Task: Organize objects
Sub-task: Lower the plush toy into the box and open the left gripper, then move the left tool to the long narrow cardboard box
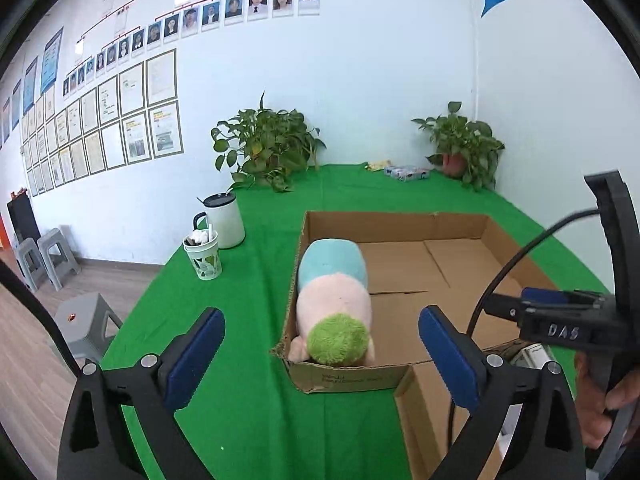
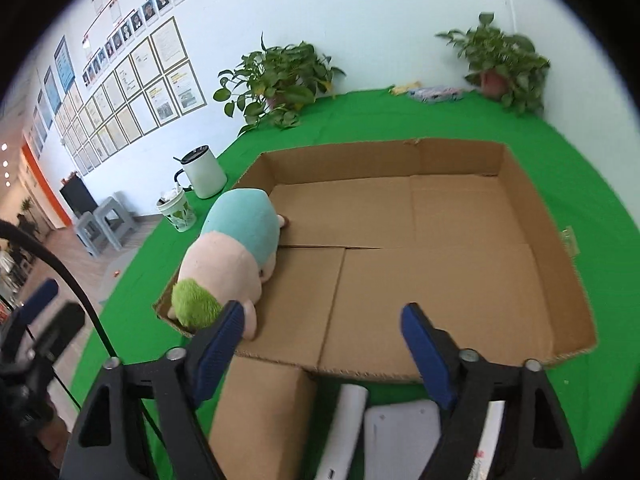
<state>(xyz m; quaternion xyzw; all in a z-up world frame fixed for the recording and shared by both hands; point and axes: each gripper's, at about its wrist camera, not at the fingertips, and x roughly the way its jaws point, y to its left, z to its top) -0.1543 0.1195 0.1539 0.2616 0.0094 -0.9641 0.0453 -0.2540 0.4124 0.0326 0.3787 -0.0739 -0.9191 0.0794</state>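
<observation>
Well, from the left wrist view, the left gripper [image 1: 322, 350] is spread wide with nothing between its flat blue pads [image 1: 196, 356], hanging over the green felt-like tablecloth [image 1: 248, 400]. Ahead sits a shallow corrugated cardboard box [image 1: 400, 224], its near left corner ragged. A soft plush toy [image 1: 336, 300] lies along the box's left wall, a rounded shape banded pale blue, pink, then a fuzzy green tuft nearest the camera. Left of the box stand a smooth white lidded mug [image 1: 224, 220] and a patterned paper cup [image 1: 203, 256] stuffed with crumpled scraps. Two leafy potted plants [image 1: 264, 144] sit at the far edge. The right gripper's black body shows at the right edge.

From the right wrist view, the right gripper [image 2: 322, 344] is likewise released, its blue pads [image 2: 426, 354] well apart above the box's near wall [image 2: 360, 372]. The plush toy [image 2: 232, 256] rests in the left near corner; the rest of the box floor [image 2: 432, 280] is bare, creased flaps. Near the camera lie a plain cardboard carton [image 2: 260, 420], a white tube [image 2: 344, 424] and a flat white slab [image 2: 396, 440].
</observation>
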